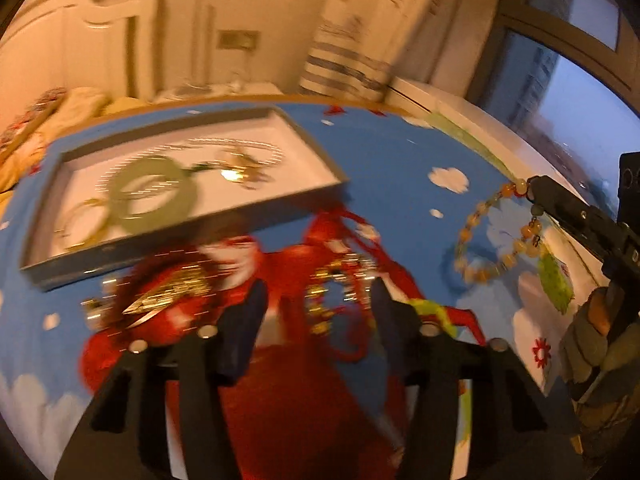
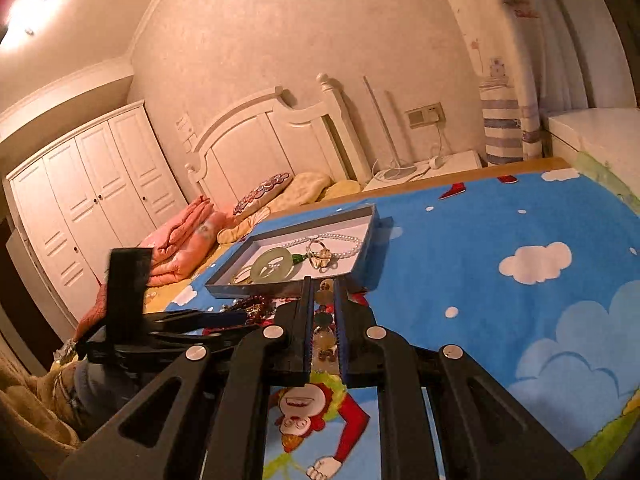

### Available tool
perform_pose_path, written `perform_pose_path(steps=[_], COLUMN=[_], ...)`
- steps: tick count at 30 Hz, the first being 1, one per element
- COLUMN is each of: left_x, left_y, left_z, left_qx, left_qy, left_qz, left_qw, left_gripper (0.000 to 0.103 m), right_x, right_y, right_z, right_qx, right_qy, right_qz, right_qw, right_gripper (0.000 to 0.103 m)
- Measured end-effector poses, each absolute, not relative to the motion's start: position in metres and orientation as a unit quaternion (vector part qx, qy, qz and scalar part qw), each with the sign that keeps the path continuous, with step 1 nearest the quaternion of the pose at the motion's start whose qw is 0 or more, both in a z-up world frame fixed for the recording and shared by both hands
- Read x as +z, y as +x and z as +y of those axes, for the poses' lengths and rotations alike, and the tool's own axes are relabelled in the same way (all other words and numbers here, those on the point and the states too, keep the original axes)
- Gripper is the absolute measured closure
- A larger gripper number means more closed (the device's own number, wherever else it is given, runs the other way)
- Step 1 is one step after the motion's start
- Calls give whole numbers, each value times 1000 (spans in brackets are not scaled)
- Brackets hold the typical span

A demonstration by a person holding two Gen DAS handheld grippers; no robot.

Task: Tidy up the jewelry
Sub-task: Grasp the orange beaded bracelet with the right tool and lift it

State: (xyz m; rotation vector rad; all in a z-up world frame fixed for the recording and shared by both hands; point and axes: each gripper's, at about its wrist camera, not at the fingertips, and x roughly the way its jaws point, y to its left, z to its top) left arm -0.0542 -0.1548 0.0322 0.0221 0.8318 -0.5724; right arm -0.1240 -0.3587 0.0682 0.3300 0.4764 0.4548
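Note:
A shallow grey tray point(image 1: 320, 196) point(image 2: 362, 268) with a white floor lies on the blue cartoon cloth. It holds a green jade ring point(image 1: 154, 196) point(image 2: 272, 266), a pearl necklace point(image 2: 340, 242) and gold pieces. My left gripper point(image 1: 316, 300) is open above a gold and red bead bracelet point(image 1: 332, 296); a gold leaf-shaped piece point(image 1: 168, 296) lies to its left. My right gripper point(image 2: 323, 286) is shut on an amber bead bracelet point(image 1: 492, 236) point(image 2: 325, 340), which hangs from its fingertips point(image 1: 538, 188) above the cloth.
The blue cartoon cloth point(image 2: 500, 240) covers the table. A bed with pink bedding point(image 2: 188, 232), a white wardrobe point(image 2: 88, 196) and a nightstand point(image 2: 440, 164) stand beyond it. A window point(image 1: 560, 80) is at the right. The left wrist view is motion blurred.

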Motion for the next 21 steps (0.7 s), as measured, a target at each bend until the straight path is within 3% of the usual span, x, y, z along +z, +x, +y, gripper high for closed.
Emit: perform_pose_path(steps=[6,10,13,21], left_x=[21,9,7,25], left_y=[-68,-68,-69,-74], left_z=[-191,-205,-208,-186], left_qx=[-292,-265,-261,-278], left_qy=[75,138,162,106], left_qz=[408,404,397,369], left_qw=[862,864,865,881], left_gripper=[54,70,97,97], right_x=[59,53,50,48], right_y=[-131,-131,-131,-132], right_z=[-374,-380,-383,-385], right_qx=[223,225,225,222], right_qy=[175,190,194,197], right_qz=[225,223,223,222], right_qw=[932,929,928,929], right_gripper=[91,91,91,91])
